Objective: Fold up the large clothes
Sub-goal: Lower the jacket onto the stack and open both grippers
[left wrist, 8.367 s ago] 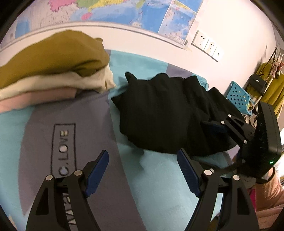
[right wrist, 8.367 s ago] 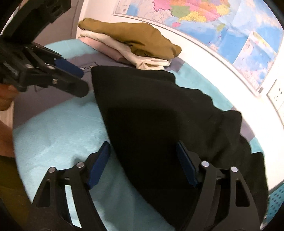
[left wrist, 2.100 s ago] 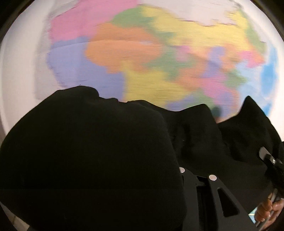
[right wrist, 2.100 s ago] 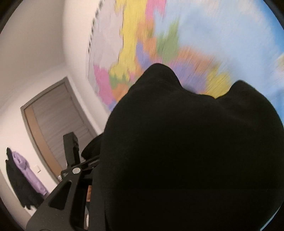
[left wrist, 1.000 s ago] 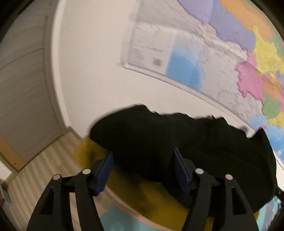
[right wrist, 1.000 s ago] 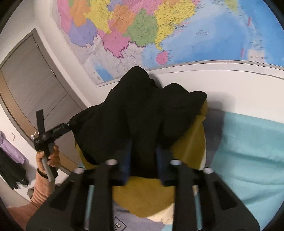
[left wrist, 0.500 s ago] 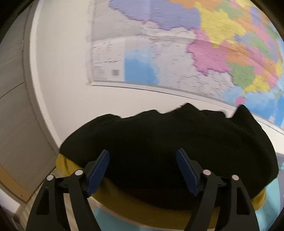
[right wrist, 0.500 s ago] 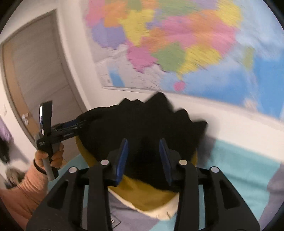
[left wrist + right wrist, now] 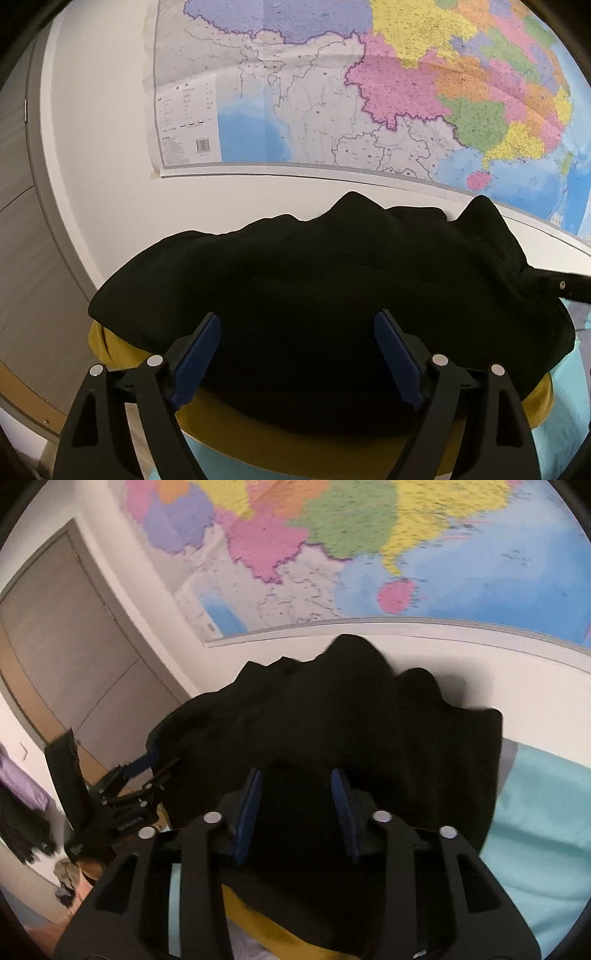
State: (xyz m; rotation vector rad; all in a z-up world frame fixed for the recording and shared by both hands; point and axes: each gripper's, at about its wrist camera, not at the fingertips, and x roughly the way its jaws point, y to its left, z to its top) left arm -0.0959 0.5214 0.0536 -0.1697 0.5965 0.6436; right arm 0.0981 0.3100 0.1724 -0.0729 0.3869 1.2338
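A folded black garment (image 9: 332,266) (image 9: 351,709) lies on top of a mustard garment (image 9: 110,350) (image 9: 266,930) against the wall. My left gripper (image 9: 297,319) sits at its near edge, jaws wide and still opening, with the pads clear of the cloth. My right gripper (image 9: 297,775) faces the garment's other side. Its jaws are narrow and closing slightly, with black cloth showing between the pads and no clear pinch. The left gripper (image 9: 155,766) also shows at the garment's left end in the right wrist view.
A large coloured map (image 9: 369,92) covers the white wall just behind the stack. A grey door (image 9: 66,657) stands to the left. The teal bed cover (image 9: 535,830) spreads to the right. Purple and dark clothes (image 9: 22,794) hang at far left.
The black garment, held up in both grippers two seconds ago, now rests on the mustard pile. Both grippers have let go; the left jaws spread wider and the right drew back a little.
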